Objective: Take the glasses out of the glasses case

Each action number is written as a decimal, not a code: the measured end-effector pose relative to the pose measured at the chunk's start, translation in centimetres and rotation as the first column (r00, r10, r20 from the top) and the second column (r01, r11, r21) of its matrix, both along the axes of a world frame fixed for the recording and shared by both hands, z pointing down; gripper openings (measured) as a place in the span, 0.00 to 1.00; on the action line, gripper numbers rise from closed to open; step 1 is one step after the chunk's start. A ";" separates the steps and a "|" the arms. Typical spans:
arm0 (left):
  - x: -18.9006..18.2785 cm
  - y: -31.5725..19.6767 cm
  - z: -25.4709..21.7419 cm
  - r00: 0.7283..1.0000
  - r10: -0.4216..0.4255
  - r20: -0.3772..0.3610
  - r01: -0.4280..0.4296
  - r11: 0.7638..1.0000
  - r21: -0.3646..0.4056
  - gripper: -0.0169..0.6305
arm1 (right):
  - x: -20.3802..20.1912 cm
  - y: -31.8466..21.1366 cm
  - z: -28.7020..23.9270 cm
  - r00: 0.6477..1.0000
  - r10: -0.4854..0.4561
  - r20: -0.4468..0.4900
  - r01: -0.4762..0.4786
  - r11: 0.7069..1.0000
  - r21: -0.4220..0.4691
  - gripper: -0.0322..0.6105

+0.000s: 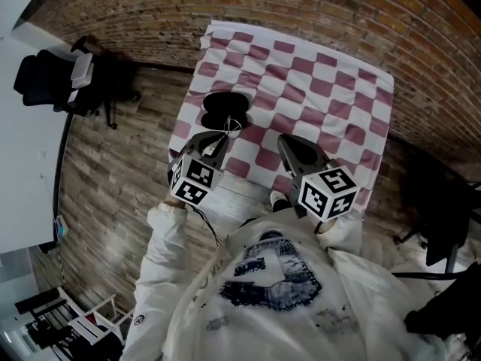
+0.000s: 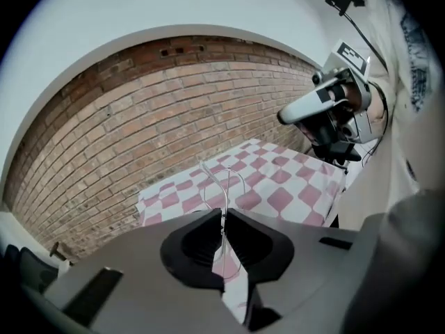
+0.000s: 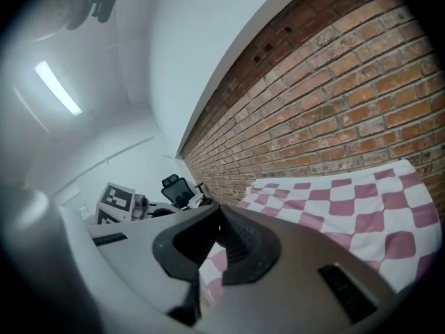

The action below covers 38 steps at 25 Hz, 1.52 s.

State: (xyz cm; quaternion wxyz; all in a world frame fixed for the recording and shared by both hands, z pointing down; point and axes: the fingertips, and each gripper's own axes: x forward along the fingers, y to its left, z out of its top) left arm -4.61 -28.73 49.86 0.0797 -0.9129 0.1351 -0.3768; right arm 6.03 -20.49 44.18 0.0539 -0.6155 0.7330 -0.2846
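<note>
The left gripper (image 1: 223, 135) is pinching a pair of thin wire-framed glasses (image 1: 231, 125) between its jaws. In the left gripper view the two dark jaws are pressing together on the slender frame at the left gripper (image 2: 223, 214), and the glasses (image 2: 221, 179) are standing up past the tips, outlined against the checked cloth. The glasses are sitting out of the glasses case (image 1: 225, 110), above the near-left corner of the table (image 1: 197, 65), just on the person's side of the case. The black case is lying open on the pink-and-white checked cloth (image 1: 316, 74), close to the table's left edge and nearer its front than its back.

The right gripper (image 1: 284, 140) is hovering over the near edge of the table, towards its middle, well apart from the case. In its own view the right gripper (image 3: 217, 211) is showing its jaws closed tip to tip with nothing between them, and the cloth (image 3: 361, 207) is spreading out beyond. A brick wall (image 1: 150, 13) is running behind the table's far edge.
</note>
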 end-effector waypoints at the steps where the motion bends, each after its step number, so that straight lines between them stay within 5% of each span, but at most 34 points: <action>1: -0.3 0.6 -0.6 1.000 -0.014 -0.017 0.014 1.000 0.003 0.08 | -0.3 0.6 -0.1 1.000 0.004 -0.001 -0.004 1.000 0.001 0.07; 8: -2.9 4.7 -6.4 0.978 -0.108 -0.176 0.115 0.993 0.028 0.08 | -3.6 3.7 -2.1 0.999 0.016 -0.033 -0.015 1.000 0.024 0.07; 19: -7.3 10.4 -13.7 0.898 -0.210 -0.388 0.239 0.971 0.026 0.08 | -8.1 7.3 -5.6 0.992 -0.002 -0.124 0.016 0.993 0.113 0.07; 31: -10.9 14.9 -16.7 0.840 -0.258 -0.478 0.290 0.957 -0.007 0.08 | -11.4 11.1 -8.2 0.984 -0.018 -0.174 0.047 0.986 0.162 0.07; 38: -12.1 16.1 -17.2 0.833 -0.266 -0.485 0.302 0.953 -0.003 0.08 | -12.5 12.2 -8.6 0.982 -0.022 -0.186 0.054 0.984 0.169 0.07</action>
